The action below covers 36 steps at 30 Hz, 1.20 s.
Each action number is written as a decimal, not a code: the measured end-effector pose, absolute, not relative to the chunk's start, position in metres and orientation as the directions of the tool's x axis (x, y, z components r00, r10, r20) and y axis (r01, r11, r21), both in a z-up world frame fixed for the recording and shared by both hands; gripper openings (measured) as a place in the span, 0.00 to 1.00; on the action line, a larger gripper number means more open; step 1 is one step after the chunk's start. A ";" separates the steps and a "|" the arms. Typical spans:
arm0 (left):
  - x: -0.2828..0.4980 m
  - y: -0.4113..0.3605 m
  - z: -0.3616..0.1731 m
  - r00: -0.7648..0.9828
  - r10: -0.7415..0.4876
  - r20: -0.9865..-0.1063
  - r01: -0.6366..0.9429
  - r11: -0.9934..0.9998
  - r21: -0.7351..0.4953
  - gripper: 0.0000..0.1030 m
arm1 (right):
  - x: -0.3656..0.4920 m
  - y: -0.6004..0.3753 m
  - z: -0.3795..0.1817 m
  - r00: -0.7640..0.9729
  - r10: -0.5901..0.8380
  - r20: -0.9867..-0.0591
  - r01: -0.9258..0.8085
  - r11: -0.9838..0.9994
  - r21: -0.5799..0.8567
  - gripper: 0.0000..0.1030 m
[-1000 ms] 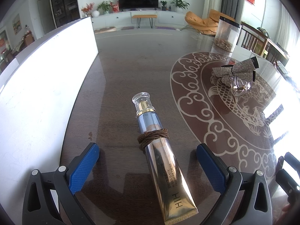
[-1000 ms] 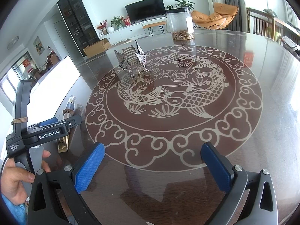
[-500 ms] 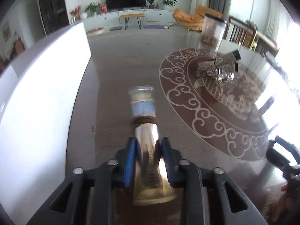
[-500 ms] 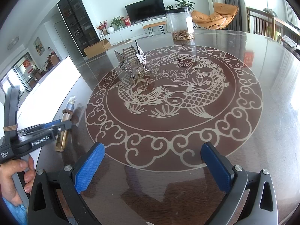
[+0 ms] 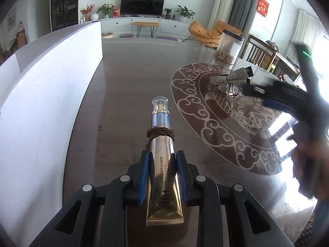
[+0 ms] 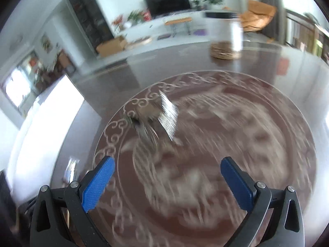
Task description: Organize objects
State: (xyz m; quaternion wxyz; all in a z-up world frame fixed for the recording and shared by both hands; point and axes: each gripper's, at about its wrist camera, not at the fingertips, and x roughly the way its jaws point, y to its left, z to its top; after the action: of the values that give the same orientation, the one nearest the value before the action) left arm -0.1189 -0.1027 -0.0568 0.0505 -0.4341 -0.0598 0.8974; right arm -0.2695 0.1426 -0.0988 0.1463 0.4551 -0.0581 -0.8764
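My left gripper [image 5: 162, 156] is shut on a gold cream tube [image 5: 163, 164] with a clear cap and a brown hair tie [image 5: 160, 134] wound round it, held above the dark table. A glittery bow hair clip [image 5: 230, 80] lies on the fish pattern at the right; in the right wrist view it [image 6: 154, 115] is blurred and ahead of my open, empty right gripper [image 6: 167, 164]. The right gripper [image 5: 287, 96] also shows blurred in the left wrist view, close to the bow.
A white box wall [image 5: 47, 78] runs along the table's left side. A clear jar [image 5: 229, 45] with brown contents stands at the far side of the table, also in the right wrist view [image 6: 226, 41]. Chairs [image 5: 261, 53] stand beyond the right edge.
The left gripper closed on the cream tube and lifted it. The right gripper has swung forward toward the bow clip, blurring its view.
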 end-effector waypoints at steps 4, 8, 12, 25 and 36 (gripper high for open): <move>-0.114 -0.101 -0.056 -0.625 0.160 -0.764 -0.045 -0.984 -0.170 0.25 | -0.300 0.116 -0.106 -0.537 -0.328 -0.777 0.282 -0.938 0.201 0.43; -0.105 -0.100 -0.049 -0.651 0.183 -0.737 -0.060 -0.980 -0.190 0.25 | -0.285 0.114 -0.099 -0.554 -0.333 -0.763 0.313 -0.933 0.180 0.25; -0.097 -0.098 -0.041 -0.668 0.220 -0.711 -0.082 -0.971 -0.223 0.25 | -0.241 0.122 -0.082 -0.591 -0.340 -0.732 0.333 -0.929 0.163 0.25; -0.051 -0.109 0.032 -0.733 0.335 -0.591 -0.154 -0.929 -0.335 0.25 | -0.137 0.152 -0.027 -0.605 -0.450 -0.657 0.327 -0.893 0.310 0.25; -0.010 -0.256 0.091 -0.792 0.136 -0.595 0.057 -0.954 -0.293 0.25 | -0.121 -0.020 0.061 -0.397 -0.709 -0.582 0.622 -0.675 0.398 0.25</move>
State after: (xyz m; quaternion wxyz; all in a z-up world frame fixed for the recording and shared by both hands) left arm -0.0096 -0.2555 0.0911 0.0210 -0.3218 -0.1497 0.9347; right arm -0.1215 -0.0200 0.0611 0.3990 0.3771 -0.0581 -0.8338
